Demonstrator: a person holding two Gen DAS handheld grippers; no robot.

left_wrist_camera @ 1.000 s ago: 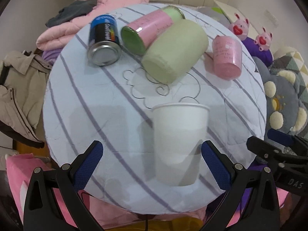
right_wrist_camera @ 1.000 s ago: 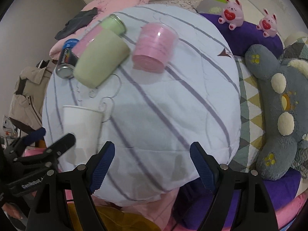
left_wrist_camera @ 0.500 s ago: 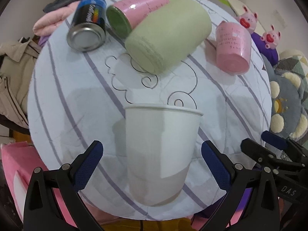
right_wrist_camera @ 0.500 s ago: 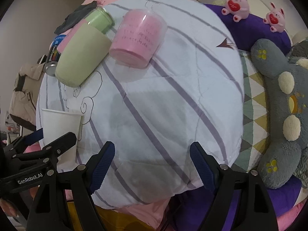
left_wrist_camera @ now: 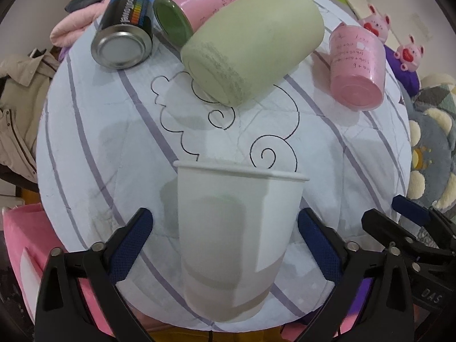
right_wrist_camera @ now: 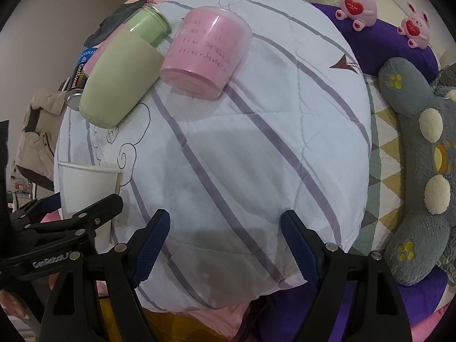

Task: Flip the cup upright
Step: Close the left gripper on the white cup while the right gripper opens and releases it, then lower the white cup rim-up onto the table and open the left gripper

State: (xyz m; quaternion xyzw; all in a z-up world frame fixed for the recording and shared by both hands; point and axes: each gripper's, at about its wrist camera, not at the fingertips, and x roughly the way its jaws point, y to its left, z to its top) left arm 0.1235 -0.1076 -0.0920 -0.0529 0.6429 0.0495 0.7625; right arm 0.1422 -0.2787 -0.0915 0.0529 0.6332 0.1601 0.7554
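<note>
1. My left gripper (left_wrist_camera: 225,242) has its jaws spread wide, one on each side of the white paper cup (left_wrist_camera: 236,239); I can't tell whether the pads touch its wall.
2. The paper cup sits near the front edge of the striped quilt (left_wrist_camera: 99,142), with its rim towards the far side; from the right camera it looks upright (right_wrist_camera: 85,191).
3. My right gripper (right_wrist_camera: 225,242) is also wide open and holding nothing, hovering over bare quilt to the right of the cup.
4. Farther back a green cup (left_wrist_camera: 250,45) lies on its side, touching a pink-and-green jar (left_wrist_camera: 199,5).
5. A blue-and-black can (left_wrist_camera: 125,28) lies left of the jar.
6. A pink cup (left_wrist_camera: 356,68) lies apart on the right.
7. A grey plush toy (right_wrist_camera: 421,154) lies beside the quilt.
</note>
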